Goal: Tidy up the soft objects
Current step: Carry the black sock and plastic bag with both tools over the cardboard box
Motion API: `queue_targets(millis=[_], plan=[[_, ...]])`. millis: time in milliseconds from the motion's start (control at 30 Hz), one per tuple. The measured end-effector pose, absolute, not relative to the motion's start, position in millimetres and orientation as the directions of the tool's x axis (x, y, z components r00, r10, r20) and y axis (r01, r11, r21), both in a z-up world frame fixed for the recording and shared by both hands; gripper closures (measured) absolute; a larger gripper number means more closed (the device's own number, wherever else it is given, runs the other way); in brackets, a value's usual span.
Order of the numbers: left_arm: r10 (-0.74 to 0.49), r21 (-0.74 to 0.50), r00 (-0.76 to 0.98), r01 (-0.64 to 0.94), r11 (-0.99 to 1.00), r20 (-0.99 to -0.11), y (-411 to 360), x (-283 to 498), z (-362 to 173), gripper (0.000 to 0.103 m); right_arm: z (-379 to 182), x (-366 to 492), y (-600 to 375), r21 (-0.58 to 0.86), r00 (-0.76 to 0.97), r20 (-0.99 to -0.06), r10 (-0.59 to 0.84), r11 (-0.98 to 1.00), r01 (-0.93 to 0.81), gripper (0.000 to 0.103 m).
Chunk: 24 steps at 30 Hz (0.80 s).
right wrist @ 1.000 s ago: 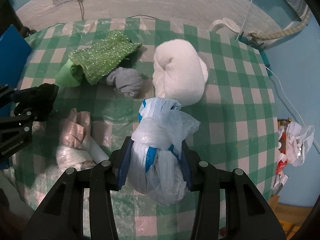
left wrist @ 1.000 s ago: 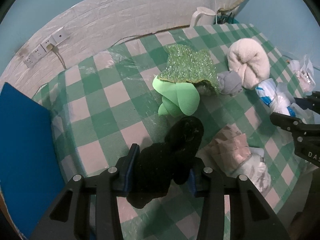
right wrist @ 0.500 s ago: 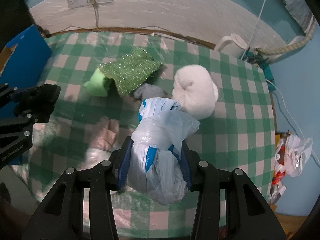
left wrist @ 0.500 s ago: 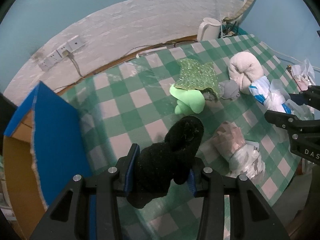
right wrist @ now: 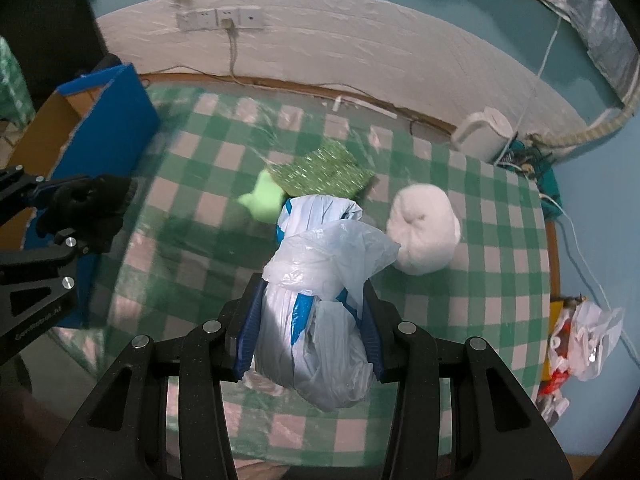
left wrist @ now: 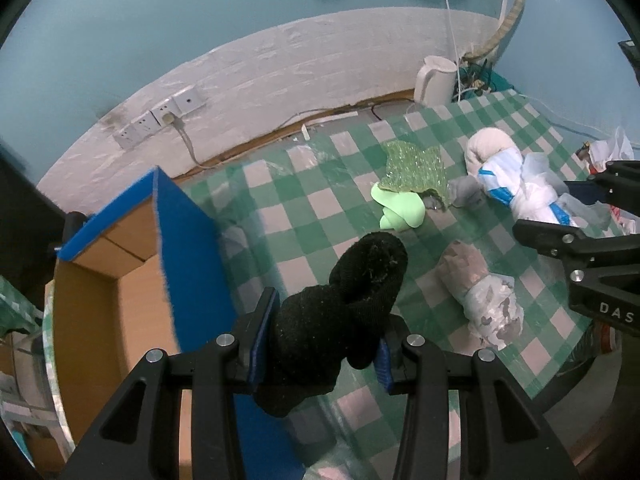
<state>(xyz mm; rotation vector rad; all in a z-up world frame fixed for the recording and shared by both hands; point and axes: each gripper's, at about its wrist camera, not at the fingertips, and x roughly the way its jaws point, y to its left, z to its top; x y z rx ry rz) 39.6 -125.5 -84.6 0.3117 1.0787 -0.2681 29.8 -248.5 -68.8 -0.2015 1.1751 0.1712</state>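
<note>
Clearly, the left gripper [left wrist: 320,344] is clamped on a rolled black sock [left wrist: 344,304], held in the air beside the blue cardboard box [left wrist: 192,240] at the table's [left wrist: 280,216] edge; what the box holds cannot be seen. The right gripper [right wrist: 310,334] is clamped on a knotted white-and-blue plastic bag [right wrist: 320,292]. On the green checked cloth lie a cream rolled towel [right wrist: 424,232], a glittery green cloth [left wrist: 416,172], a light-green foam piece [left wrist: 400,212], a grey sock [left wrist: 464,192] and a crumpled plastic bundle [left wrist: 480,292].
</note>
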Motion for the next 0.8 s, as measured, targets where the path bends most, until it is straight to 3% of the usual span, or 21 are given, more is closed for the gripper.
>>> queue_targets(millis=[800], plan=[[0.0,0.151,0.53,0.24,0.959,-0.848,-48,11,-40,0.06,-28,29,-146,-0.029,0.409,-0.899,0.158,0.909,-0.416,0.06]])
